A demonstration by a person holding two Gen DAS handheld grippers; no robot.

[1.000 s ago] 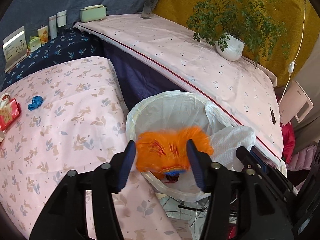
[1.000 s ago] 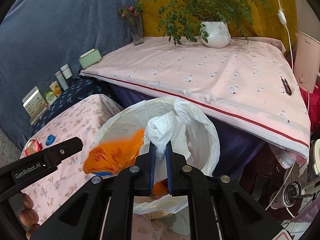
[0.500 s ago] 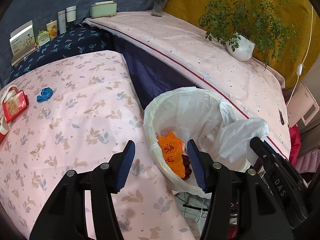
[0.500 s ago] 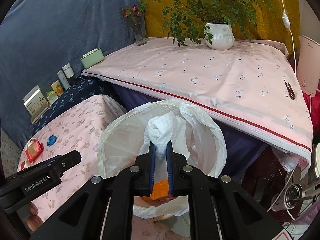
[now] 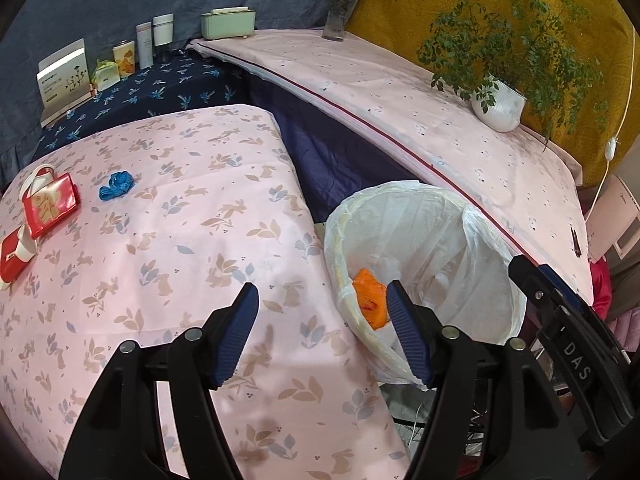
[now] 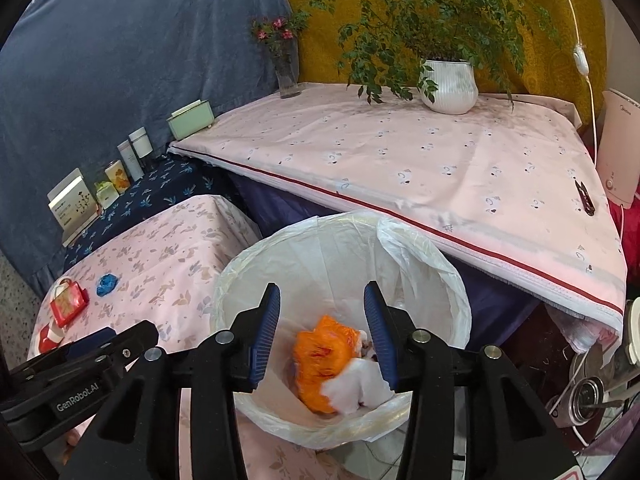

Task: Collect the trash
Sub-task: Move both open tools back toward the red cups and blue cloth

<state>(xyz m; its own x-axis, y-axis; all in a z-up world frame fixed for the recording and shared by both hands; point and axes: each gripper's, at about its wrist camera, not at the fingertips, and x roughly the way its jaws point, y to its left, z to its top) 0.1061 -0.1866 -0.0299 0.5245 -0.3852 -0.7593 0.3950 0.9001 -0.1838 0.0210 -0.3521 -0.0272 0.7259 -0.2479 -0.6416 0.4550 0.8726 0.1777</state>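
White tissue (image 6: 362, 384) has left your right gripper (image 6: 322, 334) and lies beside the orange wrapper (image 6: 322, 354) in the bin (image 6: 456, 300); its jaws are opening, empty. Your left gripper (image 5: 322, 334) is likewise opening, empty; target the blue scrap (image 5: 117, 185) next.

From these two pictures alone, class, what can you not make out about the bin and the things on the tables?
- Bin bottom: right wrist view, covered by the orange bag and white tissue.
- Red pouch: left wrist view, cut off by the picture's edge.
- Card print: both views, too small to read.
- Blue scrap: too small to identify.
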